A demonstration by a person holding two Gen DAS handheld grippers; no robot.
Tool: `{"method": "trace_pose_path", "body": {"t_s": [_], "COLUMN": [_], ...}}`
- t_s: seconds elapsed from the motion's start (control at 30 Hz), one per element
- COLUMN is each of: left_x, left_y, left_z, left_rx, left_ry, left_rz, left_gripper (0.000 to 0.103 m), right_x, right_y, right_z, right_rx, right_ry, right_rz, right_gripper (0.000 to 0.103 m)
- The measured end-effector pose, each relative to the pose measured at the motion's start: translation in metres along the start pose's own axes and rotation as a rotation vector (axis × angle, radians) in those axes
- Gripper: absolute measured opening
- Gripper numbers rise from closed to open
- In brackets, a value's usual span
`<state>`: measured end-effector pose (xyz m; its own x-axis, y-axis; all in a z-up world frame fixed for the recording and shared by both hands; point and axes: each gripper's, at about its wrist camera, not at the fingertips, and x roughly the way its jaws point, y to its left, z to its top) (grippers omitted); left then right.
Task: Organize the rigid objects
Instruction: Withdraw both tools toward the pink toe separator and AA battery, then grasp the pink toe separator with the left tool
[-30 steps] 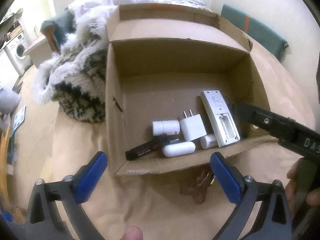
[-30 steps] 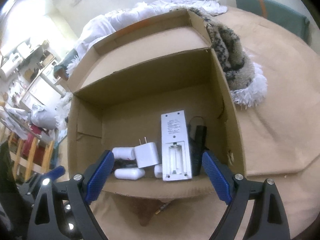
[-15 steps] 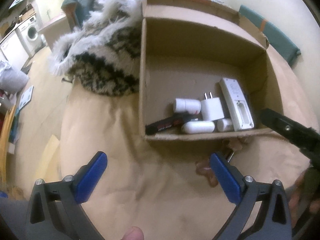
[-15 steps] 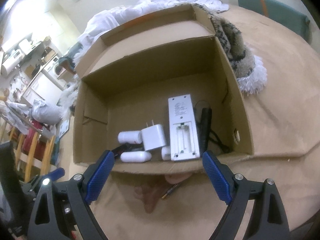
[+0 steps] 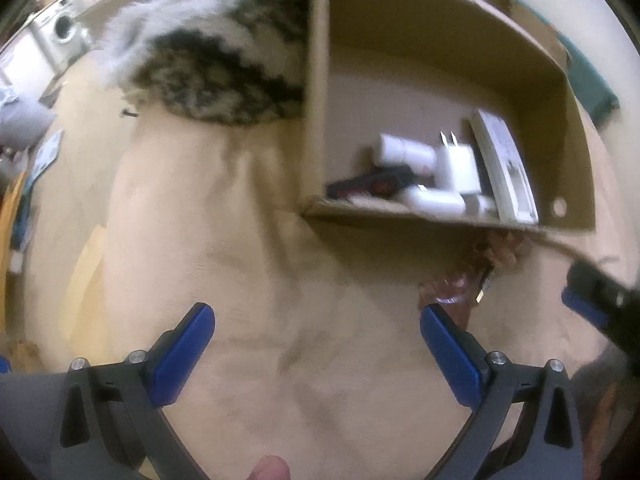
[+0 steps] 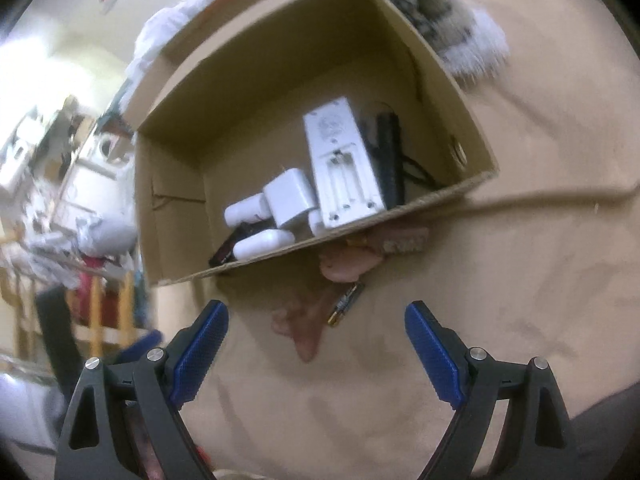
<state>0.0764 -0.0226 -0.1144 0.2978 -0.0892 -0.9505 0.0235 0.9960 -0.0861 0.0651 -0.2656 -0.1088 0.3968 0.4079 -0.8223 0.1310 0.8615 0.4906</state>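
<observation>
**Both grippers hang open and empty before a half-filled cardboard box**

Seen from the right wrist camera, a cluttered room with wooden furniture blurs past at 9 o'clock. The cardboard box (image 6: pixel 168 184) stands open on a tan sheet (image 6: pixel 540 264) at the frame's centre. Inside, from left to right, lie a black and red stick (image 6: pixel 226 250), a white oval case (image 6: pixel 262 242), a white cylinder (image 6: pixel 244 210), a white plug adapter (image 6: pixel 290 196), a white remote (image 6: pixel 342 160) lying face down with its battery bay uncovered, and a black device with a cord (image 6: pixel 390 156) against the box's right wall. Just outside the box's near flap, toward 6 o'clock, a pinkish brown hair claw (image 6: pixel 348 264) rests on the sheet, with a battery (image 6: pixel 346 304) touching it. A furry black and white throw (image 6: pixel 448 20) lies behind the box at 1 o'clock. The right gripper (image 6: pixel 316 344) hovers above the sheet near the battery, its blue-padded jaws spread wide and holding nothing.

From the left wrist camera, a washing machine (image 5: pixel 60 32) shows at 10 o'clock, the throw presses against the box's left wall, and the hair claw sits blurred at 4 o'clock. The left gripper (image 5: pixel 318 346) likewise has its jaws wide apart over bare sheet, empty. A fingertip (image 5: pixel 272 468) pokes in at 6 o'clock.
</observation>
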Motion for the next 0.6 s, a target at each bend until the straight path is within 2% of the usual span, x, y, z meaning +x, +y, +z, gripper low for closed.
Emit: {"method": "trace_pose_path", "body": {"t_s": [0.13,0.27,0.37,0.47,0.5,0.53,0.6], "left_x": [0.012,0.023,0.035,0.057,0.063,0.069,0.079], "left_y": [-0.03,-0.075,-0.104,-0.128,-0.133,-0.136,-0.135], "left_z": [-0.006,-0.004,-0.002,-0.003,-0.003,-0.001,0.004], "left_rx": [0.136,0.335,0.479,0.606,0.631,0.639,0.621], "left_ry": [0.011,0.034,0.059,0.149,0.162,0.174,0.206], "left_rz": [-0.004,-0.024,-0.004,0.007,-0.004,-0.003,-0.021], "left_gripper": [0.102,0.102,0.1,0.097,0.089,0.077,0.074], "right_x": [0.003,0.004,0.004,0.004,0.002,0.001,0.001], "right_y": [-0.023,-0.039,-0.042,-0.042,-0.043,-0.044,-0.047], "right_z": [0.004,0.008,0.009,0.009,0.01,0.01,0.012], "right_rx": [0.123,0.212,0.242,0.253,0.255,0.265,0.275], "right_ry": [0.009,0.014,0.009,0.008,0.008,0.0,0.001], "right_rz": [0.036,0.082,0.1,0.109,0.112,0.098,0.109], "right_gripper": [0.095,0.096,0.095,0.095,0.095,0.095,0.095]}}
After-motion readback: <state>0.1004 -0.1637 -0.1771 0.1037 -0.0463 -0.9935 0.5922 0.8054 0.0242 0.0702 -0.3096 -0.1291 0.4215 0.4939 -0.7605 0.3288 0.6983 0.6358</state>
